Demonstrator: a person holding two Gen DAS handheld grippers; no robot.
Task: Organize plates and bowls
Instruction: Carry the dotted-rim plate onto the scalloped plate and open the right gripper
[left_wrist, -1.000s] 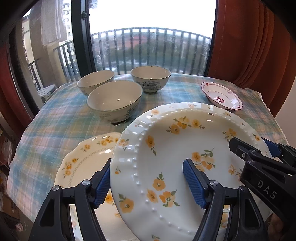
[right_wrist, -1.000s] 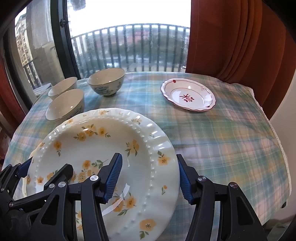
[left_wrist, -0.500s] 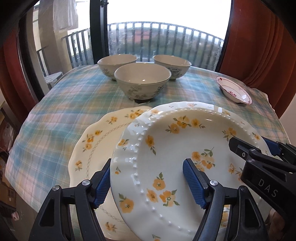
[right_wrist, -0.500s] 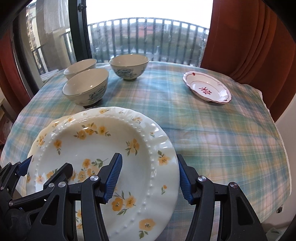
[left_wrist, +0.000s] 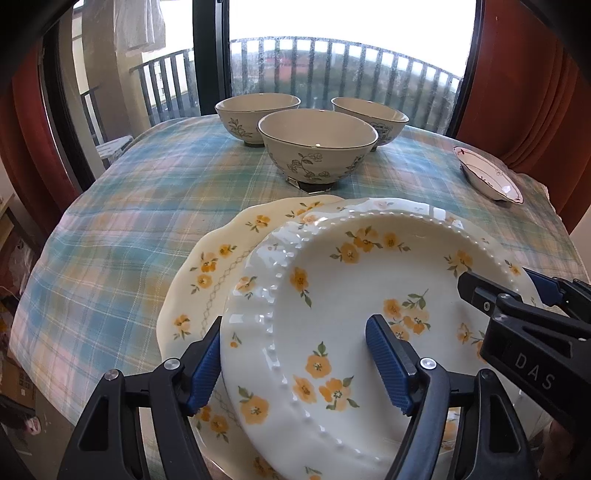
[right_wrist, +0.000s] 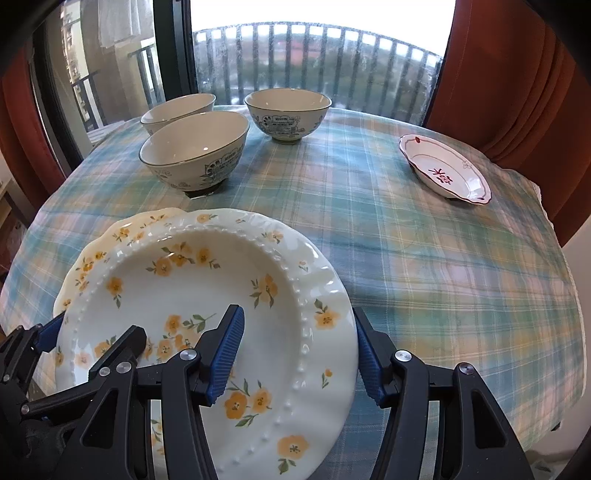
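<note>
Between both jaws: white plate (left_wrist: 354, 295).

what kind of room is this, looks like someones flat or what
Most likely a dining spot in a high-rise flat: a table under a plaid tablecloth laid with bowls and plates, rust-red curtains, and a window onto a railed balcony with treetops beyond.

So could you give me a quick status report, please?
Left gripper and right gripper straddle white plate rims. Plate over cream plate. Bowls clear.
</note>
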